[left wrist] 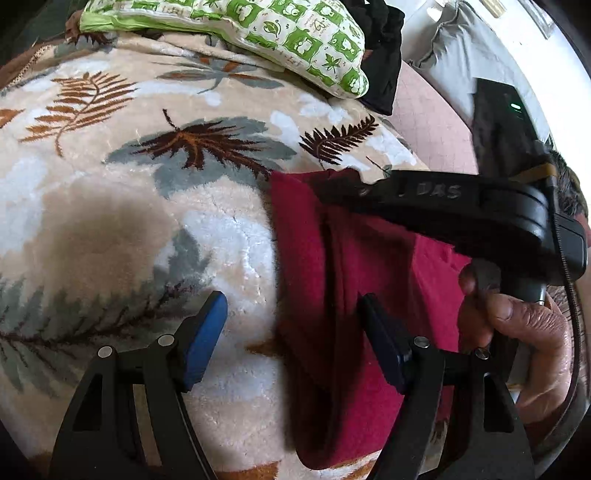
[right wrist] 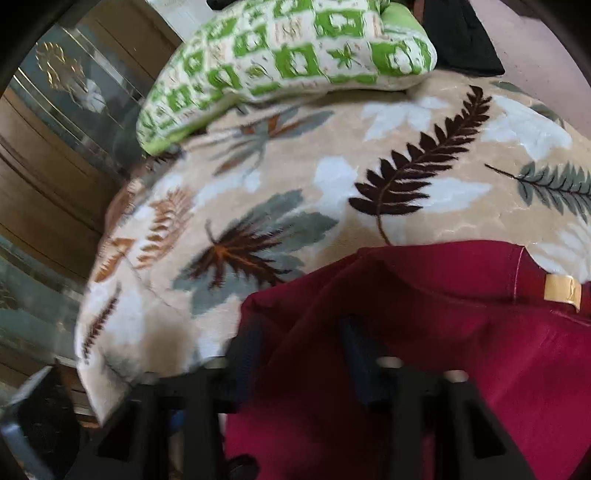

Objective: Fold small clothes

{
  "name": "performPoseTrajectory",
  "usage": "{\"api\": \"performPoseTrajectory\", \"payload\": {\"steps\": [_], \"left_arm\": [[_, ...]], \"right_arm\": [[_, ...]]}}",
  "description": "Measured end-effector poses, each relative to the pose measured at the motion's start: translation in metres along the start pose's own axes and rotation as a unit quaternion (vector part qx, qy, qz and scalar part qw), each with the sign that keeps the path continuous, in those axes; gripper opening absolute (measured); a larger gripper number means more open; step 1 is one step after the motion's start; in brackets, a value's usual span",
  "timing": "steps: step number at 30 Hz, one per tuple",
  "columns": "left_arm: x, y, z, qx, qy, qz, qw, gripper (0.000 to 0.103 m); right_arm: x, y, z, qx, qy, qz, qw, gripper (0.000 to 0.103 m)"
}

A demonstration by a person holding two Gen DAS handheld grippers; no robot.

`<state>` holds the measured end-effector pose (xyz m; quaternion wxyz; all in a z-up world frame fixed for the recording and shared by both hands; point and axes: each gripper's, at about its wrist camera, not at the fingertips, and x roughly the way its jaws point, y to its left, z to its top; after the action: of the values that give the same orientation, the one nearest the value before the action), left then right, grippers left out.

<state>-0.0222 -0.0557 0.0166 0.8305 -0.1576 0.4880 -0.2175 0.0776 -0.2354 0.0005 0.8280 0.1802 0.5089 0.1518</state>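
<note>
Red garment (left wrist: pixel 332 314) lies creased on leaf-print blanket (left wrist: pixel 129 221), left hand-held gripper (left wrist: pixel 295 343) spread wide.

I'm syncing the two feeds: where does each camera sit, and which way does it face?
Left wrist: on the left hand-held gripper, open, facing the red garment on the leaf-print blanket; the right hand-held gripper and the person's hand show.
Right wrist: on the right hand-held gripper, low over the red garment; its grip is blurred.
Shared: garment, blanket, green pillow.
</note>
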Motion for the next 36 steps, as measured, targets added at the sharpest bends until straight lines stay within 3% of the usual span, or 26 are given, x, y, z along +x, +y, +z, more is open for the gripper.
{"api": "performPoseTrajectory", "payload": {"steps": [5,13,16,18,21,25,28,30,36], "left_arm": [[-0.002,-0.001,0.006,-0.002,-0.002,-0.009,1.0,0.075],[0.003,-0.001,0.004,0.003,0.004,0.0,1.0,0.075],[0.003,-0.003,0.003,0.008,0.005,0.004,0.9999,0.075],[0.003,-0.003,0.003,0.009,0.005,0.006,0.9999,0.075],[0.001,-0.003,0.003,0.008,0.006,0.006,0.9999,0.075],[-0.001,-0.004,0.002,0.01,0.008,0.007,0.9999,0.075],[-0.002,-0.005,0.0,0.014,0.008,0.007,0.9998,0.075],[-0.001,-0.004,-0.001,0.012,0.012,0.001,0.9999,0.075],[-0.003,-0.005,-0.002,0.01,0.02,-0.016,0.9996,0.075]], "right_arm": [[-0.019,-0.003,0.007,0.004,-0.043,0.028,0.999,0.006],[0.019,-0.004,0.002,0.007,-0.004,0.017,1.0,0.006],[0.004,-0.009,-0.003,0.021,-0.023,0.031,0.999,0.007],[-0.014,-0.008,-0.005,0.015,-0.035,0.036,0.999,0.011],[-0.04,0.0,-0.011,-0.008,-0.051,0.028,0.998,0.029],[-0.04,-0.002,-0.013,-0.001,-0.046,0.018,0.999,0.031],[-0.01,-0.017,-0.012,0.026,-0.019,-0.025,0.999,0.031],[0.007,-0.025,-0.012,0.045,-0.006,-0.026,0.999,0.031],[-0.009,-0.02,-0.007,0.029,0.005,-0.026,0.999,0.038]]}}
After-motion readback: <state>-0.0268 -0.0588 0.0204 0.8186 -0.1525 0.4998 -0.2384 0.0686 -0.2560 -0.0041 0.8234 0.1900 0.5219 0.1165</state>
